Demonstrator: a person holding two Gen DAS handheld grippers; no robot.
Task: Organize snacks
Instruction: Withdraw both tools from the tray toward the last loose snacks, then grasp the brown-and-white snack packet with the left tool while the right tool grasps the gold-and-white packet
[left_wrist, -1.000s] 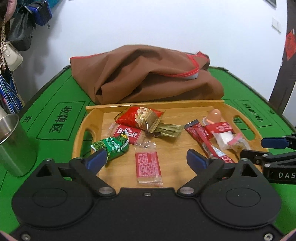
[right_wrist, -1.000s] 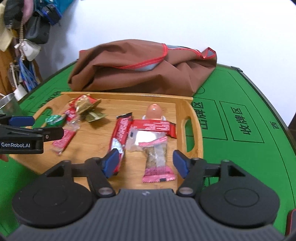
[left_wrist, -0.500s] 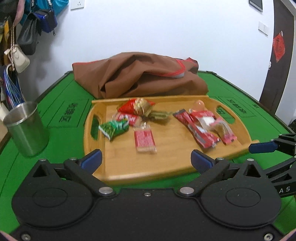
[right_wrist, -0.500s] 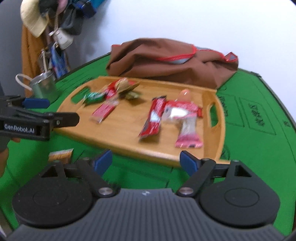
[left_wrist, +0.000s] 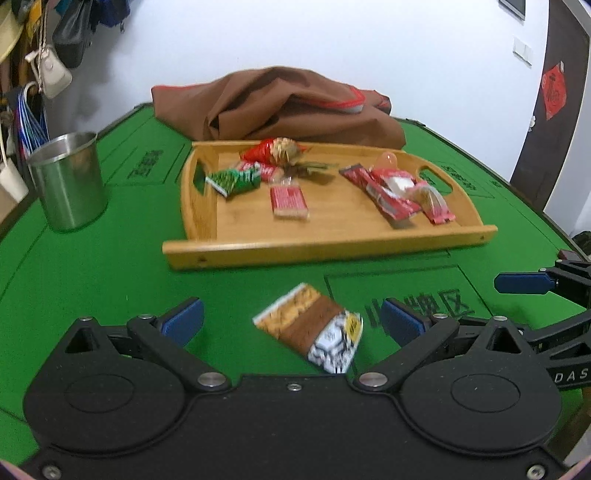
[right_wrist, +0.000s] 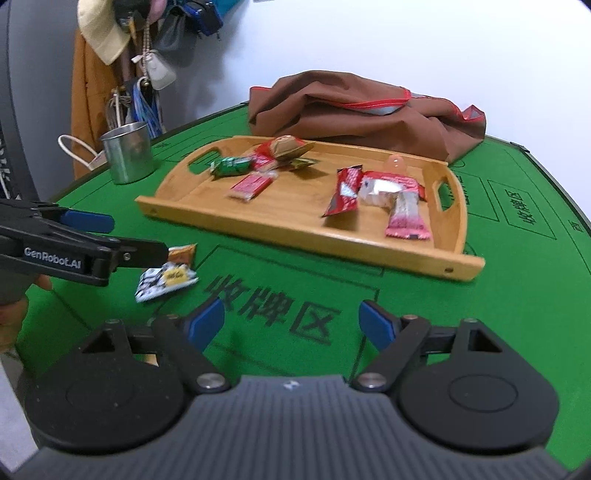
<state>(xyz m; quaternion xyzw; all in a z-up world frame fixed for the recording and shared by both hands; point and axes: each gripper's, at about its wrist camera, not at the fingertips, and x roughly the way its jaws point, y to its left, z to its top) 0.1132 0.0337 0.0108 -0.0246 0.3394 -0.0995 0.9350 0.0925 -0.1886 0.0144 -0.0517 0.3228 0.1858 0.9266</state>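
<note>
Both grippers have pulled back from the wooden tray (left_wrist: 325, 247) since a second ago; then they hung right over the snacks in it, and now they sit over the green mat near the front edge of the table; a loose snack pack (left_wrist: 312, 326) has come into view that was not seen before.

The snack pack lies flat on the green table (left_wrist: 92, 266), just in front of the tray's front rim and apart from it; it is brown and orange with a black and white end; its long side runs on a slant, from far-left to near-right as the left wrist view shows it; the black and white end points back toward the camera.

The left gripper (left_wrist: 291, 319) is the near one; the pack sits right between its two blue fingers (left_wrist: 183, 321), a bit toward the right finger, and I cannot tell if anything touches it yet; the jaws are wide and hold nothing. The right gripper (right_wrist: 291, 319) is also spread wide and empty; the pack (right_wrist: 166, 277) lies off to its left side, well apart from it, so I think the left one should take it.

Because the pack is slanted, the left gripper may need a small turn so the fingers close across the short side; then the pack can go forward into the tray.

Farther out, the tray holds two heaps of snacks: a left heap (left_wrist: 258, 173) and a right heap (left_wrist: 399, 192); a steel cup (left_wrist: 68, 181) stands by the table's left edge; a brown bag (left_wrist: 280, 107) lies behind the tray.
</note>
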